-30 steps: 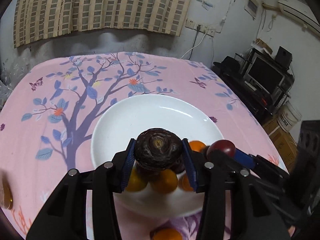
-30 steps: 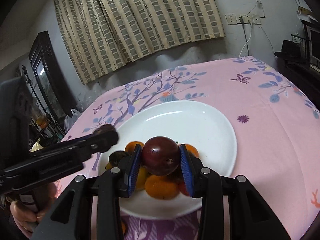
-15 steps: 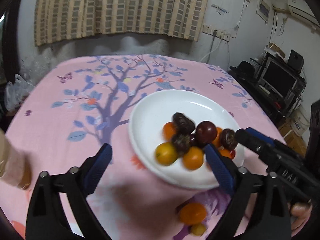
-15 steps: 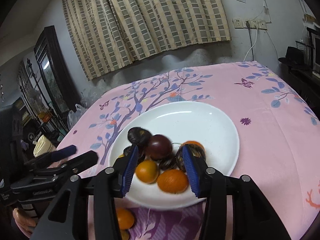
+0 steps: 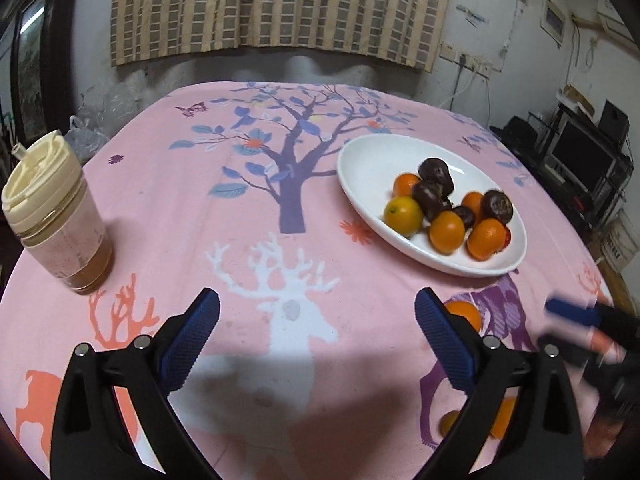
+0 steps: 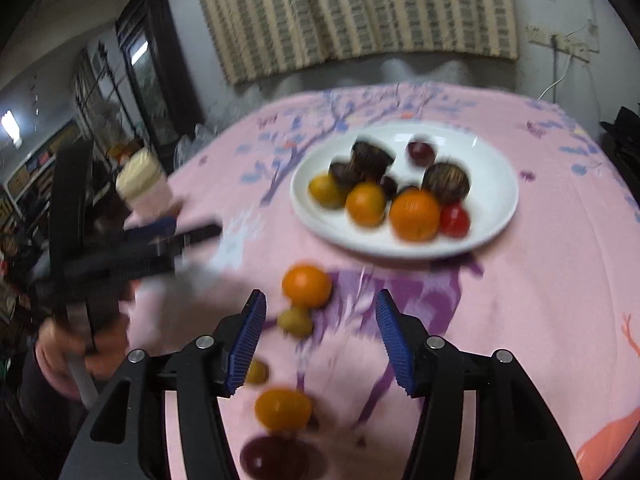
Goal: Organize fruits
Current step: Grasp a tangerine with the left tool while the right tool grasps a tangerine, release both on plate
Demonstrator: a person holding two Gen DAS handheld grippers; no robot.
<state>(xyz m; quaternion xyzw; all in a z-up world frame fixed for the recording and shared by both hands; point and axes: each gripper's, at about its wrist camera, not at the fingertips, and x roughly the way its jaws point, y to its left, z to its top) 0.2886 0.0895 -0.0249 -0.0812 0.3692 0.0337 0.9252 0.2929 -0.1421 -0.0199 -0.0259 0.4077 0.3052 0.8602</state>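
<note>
Two claws hang over the pink tabletop (image 5: 248,216), and both are holding nothing. The left claw (image 5: 316,320) has its blue fingers (image 5: 188,336) spread very wide apart, with only the white deer picture on the cloth between them. It has just been opening. The right claw (image 6: 320,340) is partly apart and has just been opening too. Nothing is pinched between its fingers (image 6: 246,340).

Close to the right claw, some fruit still lies loose on the cloth. A dark purple fruit (image 6: 280,458) sits nearest, at the bottom edge of the right wrist view. Just past it is an orange fruit (image 6: 283,408), then a small yellow-green one (image 6: 256,372) beside the left finger. A bit farther on, another small yellow-green fruit (image 6: 295,321) touches a bigger orange one (image 6: 307,285). This view is blurry, so I cannot tell what kinds of fruit they are.

Farther back is the white plate (image 5: 372,160) with a pile of fruit in it. There are orange fruits (image 5: 447,232), dark brown lumpy ones (image 5: 436,170), a small red one (image 6: 455,220) and a dark red round one (image 6: 421,153) near the back.

Off to the left side, well apart from the plate, a cup with a cream lid (image 5: 52,216) stands upright
</note>
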